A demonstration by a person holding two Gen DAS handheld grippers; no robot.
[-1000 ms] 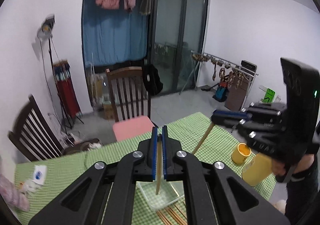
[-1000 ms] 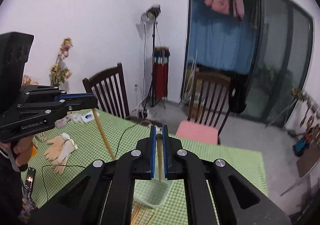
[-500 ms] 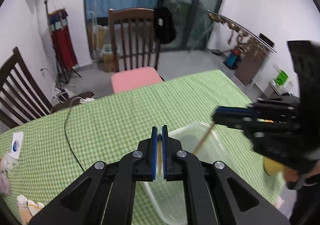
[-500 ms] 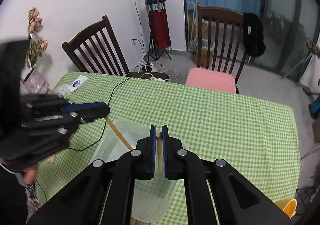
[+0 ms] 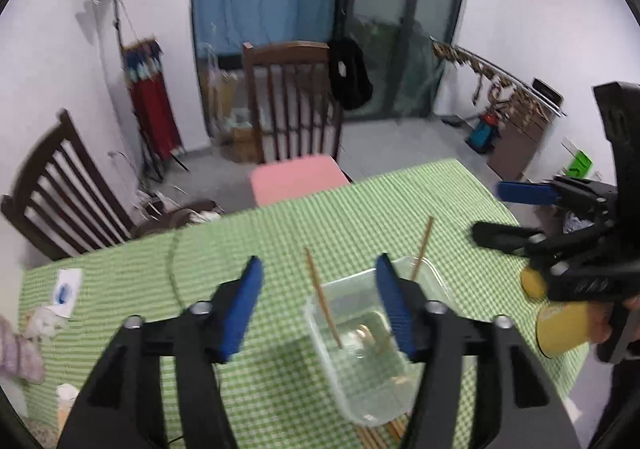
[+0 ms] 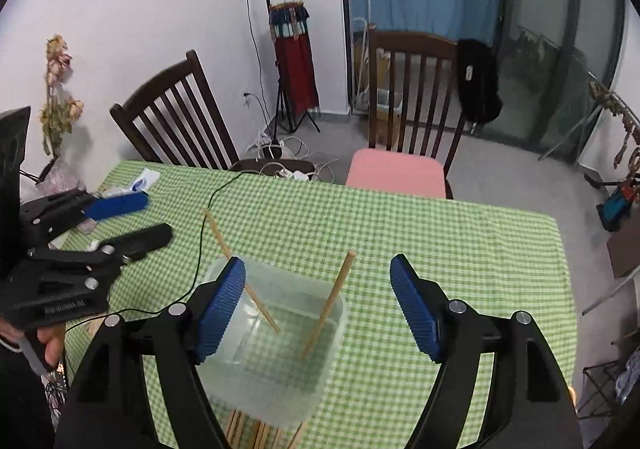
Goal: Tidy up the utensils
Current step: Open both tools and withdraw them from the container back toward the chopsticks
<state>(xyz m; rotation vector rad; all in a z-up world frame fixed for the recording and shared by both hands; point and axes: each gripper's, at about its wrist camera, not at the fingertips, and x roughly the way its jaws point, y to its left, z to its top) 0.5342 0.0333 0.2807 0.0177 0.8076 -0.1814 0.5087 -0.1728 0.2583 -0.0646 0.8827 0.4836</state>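
On the green check table (image 6: pixel 400 233), both your grippers hang over the clear container (image 6: pixel 280 349), jaws spread wide, nothing pinched in either. L gripper (image 5: pixel 316 301) and R gripper (image 6: pixel 316 305) are both empty.

Two chopsticks stand loose in the container, each leaning on the rim w/ its tip on the floor of the tub. L chopstick (image 6: pixel 244 273) tilts up and away toward your L side; R chopstick (image 6: pixel 328 305) tilts up toward the far R. Same pair in the L wrist view: one at (image 5: pixel 322 297), other at (image 5: pixel 422 247), mostly behind the R finger there.

More chopsticks (image 6: pixel 248 429) lie flat on the cloth just under the near edge of the container, toward you, long axes running roughly near-to-far. That's prob the next pick. They sit below and behind both jaw gaps, so you'd need to pull back and tip down. Can't tell which hand is nearer; in the R wrist view the bundle is about centred under the R gripper.

Room: far half of the cloth is open. Yellow cup (image 5: pixel 560 329) stands near the R gripper at the table's R edge, black cable (image 6: pixel 200 249) trails on the L side. Watch the container's near wall and the leaning sticks when you dip.
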